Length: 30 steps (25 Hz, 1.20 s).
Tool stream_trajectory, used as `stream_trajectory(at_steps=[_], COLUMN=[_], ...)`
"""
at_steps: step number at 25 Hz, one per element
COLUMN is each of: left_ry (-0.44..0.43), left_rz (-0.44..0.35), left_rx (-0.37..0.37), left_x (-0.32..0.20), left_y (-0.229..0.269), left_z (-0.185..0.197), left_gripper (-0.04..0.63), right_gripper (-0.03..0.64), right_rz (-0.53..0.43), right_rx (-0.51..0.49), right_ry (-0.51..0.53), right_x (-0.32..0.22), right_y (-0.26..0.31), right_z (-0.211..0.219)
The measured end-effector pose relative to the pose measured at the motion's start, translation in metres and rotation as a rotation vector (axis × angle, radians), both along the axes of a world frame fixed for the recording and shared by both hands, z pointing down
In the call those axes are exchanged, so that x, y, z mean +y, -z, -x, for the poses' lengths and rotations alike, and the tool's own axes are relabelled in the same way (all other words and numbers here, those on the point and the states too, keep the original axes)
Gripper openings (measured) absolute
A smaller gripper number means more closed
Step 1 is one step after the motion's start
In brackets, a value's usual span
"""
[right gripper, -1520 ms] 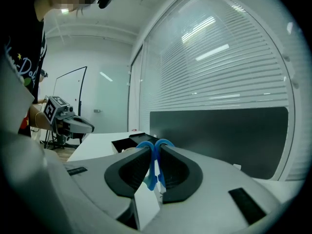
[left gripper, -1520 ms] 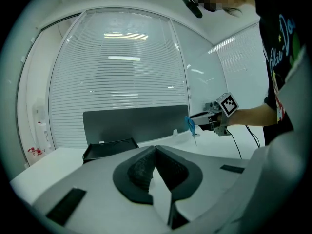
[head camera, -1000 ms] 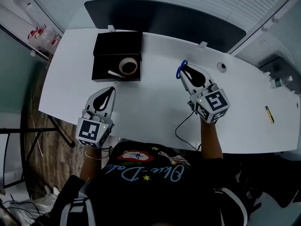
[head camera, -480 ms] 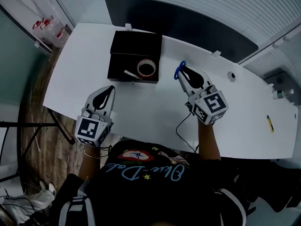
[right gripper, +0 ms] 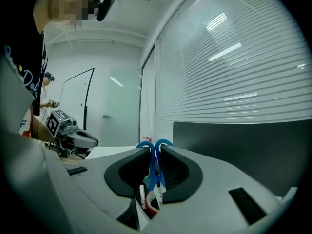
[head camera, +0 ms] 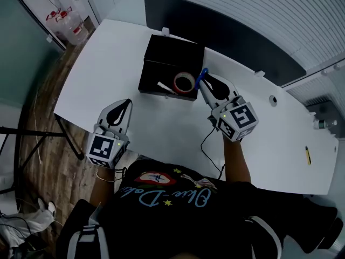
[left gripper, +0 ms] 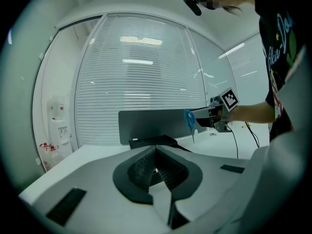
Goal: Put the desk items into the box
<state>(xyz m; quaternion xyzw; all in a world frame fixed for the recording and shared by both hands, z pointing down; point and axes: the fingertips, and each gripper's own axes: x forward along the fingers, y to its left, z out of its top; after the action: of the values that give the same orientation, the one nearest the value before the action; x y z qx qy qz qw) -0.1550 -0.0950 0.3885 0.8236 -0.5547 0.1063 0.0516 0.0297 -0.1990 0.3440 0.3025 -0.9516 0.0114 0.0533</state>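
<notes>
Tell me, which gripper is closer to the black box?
Right. The right gripper, clamping blue scissors, is at the black box's right edge beside the tape roll; the left gripper hangs apart, over the desk's near edge.

Your worktop is plain white, and the box is black. The tape roll shows red and white, the pen white. The scissors have blue handles. Your right tool and left tool are light grey with black pads, each with a cube patterned in black-and-white squares. The small stick is yellow.
</notes>
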Motion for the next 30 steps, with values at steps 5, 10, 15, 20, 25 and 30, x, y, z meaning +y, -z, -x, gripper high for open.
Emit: stream_trajectory(at_steps=[5,10,15,20,25,30], left_ry=[0.049,0.101,0.130,0.129,0.098,0.042], left_rz=[0.005,0.007,0.012,0.011,0.017,0.013], left_rx=[0.008,0.015,0.015,0.019,0.015,0.013], left_x=[0.005,0.010,0.011,0.006,-0.001,-0.014], left_y=[-0.003,-0.006,-0.010,-0.012,-0.016,-0.017], left_z=[0.028,0.061,0.090,0.115,0.134,0.140], left_gripper=[0.003,0.003,0.003,0.003,0.003,0.003], right_gripper=[0.083,0.083,0.083,0.083,0.083,0.083], right_rz=[0.007,0.028,0.072,0.153,0.233,0.295], right_rx=[-0.004,-0.013,-0.044,-0.130,-0.218,-0.273], right_ry=[0.056,0.105,0.100,0.055,-0.056,-0.183], right_x=[-0.005,-0.009,-0.015,-0.024,-0.033,-0.036], right_y=[-0.005,-0.014,-0.030,-0.042,-0.059,-0.079], right_z=[0.043,0.086,0.120,0.142,0.147,0.136])
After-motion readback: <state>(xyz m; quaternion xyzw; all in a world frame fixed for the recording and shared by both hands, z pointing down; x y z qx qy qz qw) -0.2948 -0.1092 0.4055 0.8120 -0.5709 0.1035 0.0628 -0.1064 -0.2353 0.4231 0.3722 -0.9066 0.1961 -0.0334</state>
